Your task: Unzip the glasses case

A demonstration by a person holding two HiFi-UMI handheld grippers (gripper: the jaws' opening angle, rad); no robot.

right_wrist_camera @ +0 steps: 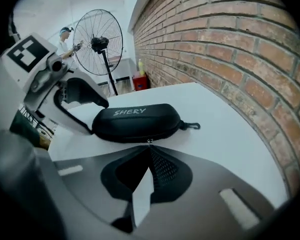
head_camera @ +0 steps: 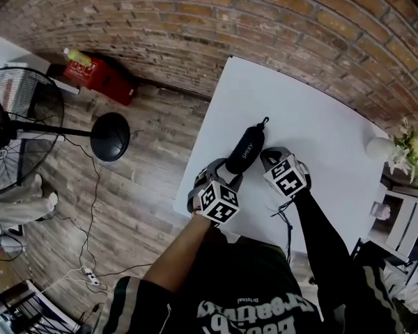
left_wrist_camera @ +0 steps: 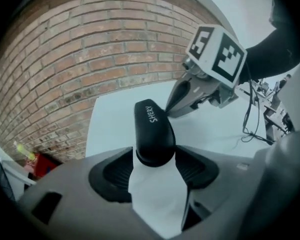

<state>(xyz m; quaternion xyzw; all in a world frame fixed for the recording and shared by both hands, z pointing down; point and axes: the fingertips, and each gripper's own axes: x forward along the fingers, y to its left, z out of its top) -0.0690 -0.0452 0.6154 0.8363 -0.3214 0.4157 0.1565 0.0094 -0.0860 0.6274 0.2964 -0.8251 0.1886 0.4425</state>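
Left tool [left_wrist_camera: 155,158], jaws spread, flanks the glasses case [left_wrist_camera: 152,129] near the table [head_camera: 216,117] edge.

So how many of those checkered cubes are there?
2: one cube on the left gripper at the case's near end, another cube on the right gripper beside it. None seems hidden.

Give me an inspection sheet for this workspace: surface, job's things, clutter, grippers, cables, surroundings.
Surface: white table, mostly bare.
Job's things: black glasses case lies flat, closed; zip pull on its side toward the right gripper.
Clutter: white vase of flowers at the table's right edge.
Grippers: left gripper open, the case's near end between its jaws; right gripper shut, tips at the zip pull, grip unclear.
Cables: black cable by the right gripper at the table's near edge; thin cables and power strip on the floor.
Surroundings: brick wall, standing fan, red box, wooden floor.
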